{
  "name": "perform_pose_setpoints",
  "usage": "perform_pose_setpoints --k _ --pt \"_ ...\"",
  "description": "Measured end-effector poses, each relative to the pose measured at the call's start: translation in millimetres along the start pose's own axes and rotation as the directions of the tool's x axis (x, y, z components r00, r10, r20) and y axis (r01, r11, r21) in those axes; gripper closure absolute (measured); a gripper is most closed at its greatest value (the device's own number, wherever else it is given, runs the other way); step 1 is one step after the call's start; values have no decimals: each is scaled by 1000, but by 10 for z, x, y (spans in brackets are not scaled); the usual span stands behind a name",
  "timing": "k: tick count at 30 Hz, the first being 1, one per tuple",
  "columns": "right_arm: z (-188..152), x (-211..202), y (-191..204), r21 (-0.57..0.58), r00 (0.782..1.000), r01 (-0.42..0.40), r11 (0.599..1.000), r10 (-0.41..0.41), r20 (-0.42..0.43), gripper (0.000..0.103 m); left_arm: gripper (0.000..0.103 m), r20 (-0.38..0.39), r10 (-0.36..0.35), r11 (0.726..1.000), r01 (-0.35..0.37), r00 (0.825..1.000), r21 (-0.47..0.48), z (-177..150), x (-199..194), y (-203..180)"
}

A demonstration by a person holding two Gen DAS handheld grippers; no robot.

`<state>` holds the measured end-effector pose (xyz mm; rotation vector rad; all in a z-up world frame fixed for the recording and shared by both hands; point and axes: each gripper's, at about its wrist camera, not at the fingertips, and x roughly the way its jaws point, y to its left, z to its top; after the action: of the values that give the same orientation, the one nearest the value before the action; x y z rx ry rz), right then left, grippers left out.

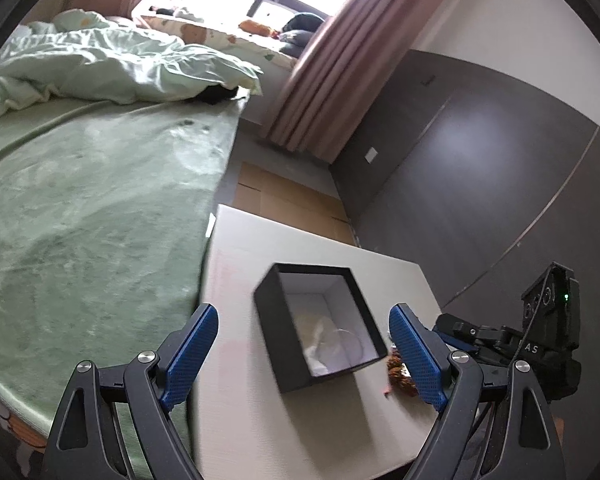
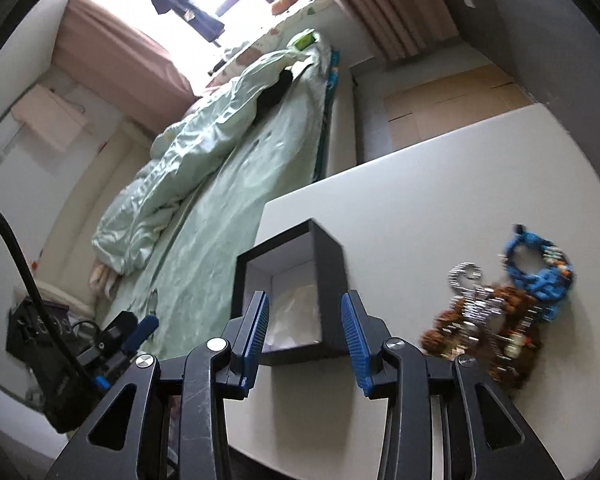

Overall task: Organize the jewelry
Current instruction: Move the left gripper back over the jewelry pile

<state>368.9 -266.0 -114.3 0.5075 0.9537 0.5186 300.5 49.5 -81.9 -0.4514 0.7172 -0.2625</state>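
An open black box (image 1: 318, 326) with a white lining stands on a white table (image 1: 260, 248); pale tissue and a thin clear ring lie inside. My left gripper (image 1: 304, 354) is open and empty, its jaws either side of the box, above it. In the right wrist view the box (image 2: 290, 300) sits just ahead of my right gripper (image 2: 305, 326), which is open and empty. A heap of jewelry lies to the right of the box: brown beads (image 2: 496, 336), a silver chain (image 2: 470, 284) and a blue braided bracelet (image 2: 544, 268). The brown beads (image 1: 398, 376) peek past my left gripper's right finger.
A bed with a green blanket (image 1: 92, 216) lies left of the table. Pink curtains (image 1: 328, 64) and a grey wardrobe (image 1: 480, 168) stand behind. My right gripper's body (image 1: 540, 340) shows at the table's right edge. The left gripper's body (image 2: 80, 344) shows at lower left in the right wrist view.
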Motion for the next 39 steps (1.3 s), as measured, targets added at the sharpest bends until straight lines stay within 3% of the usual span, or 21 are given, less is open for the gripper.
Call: perform_pose_setpoints --k 2,4,11,19,27,33,39 --pt "11 -100 -49 10 1000 7 1000 -8 22 60 15 -13 -4 1000 4 1000 25 -8 35 -113" --pt "-6 -256 -159 27 998 27 999 -28 56 45 15 -25 -8 998 9 1000 57 -25 82 -243" --pt "-44 -556 -517 99 991 91 991 -101 91 44 15 -62 -42 991 50 997 125 -116 272 -630" --pt "-83 -739 -887 206 989 64 976 -89 114 44 17 -113 -74 977 95 991 190 -250 493 -1008" --pt "-141 -879 -1136 269 987 48 962 -88 137 44 34 -199 -110 962 155 974 223 -396 798 -1351" --pt "-176 -928 -1259 289 986 52 956 -94 135 44 48 -289 -128 950 201 949 239 -569 1110 -1562" --pt "-177 -897 -1380 310 988 31 950 -76 135 44 55 -356 -119 943 218 927 250 -744 1378 -1691"
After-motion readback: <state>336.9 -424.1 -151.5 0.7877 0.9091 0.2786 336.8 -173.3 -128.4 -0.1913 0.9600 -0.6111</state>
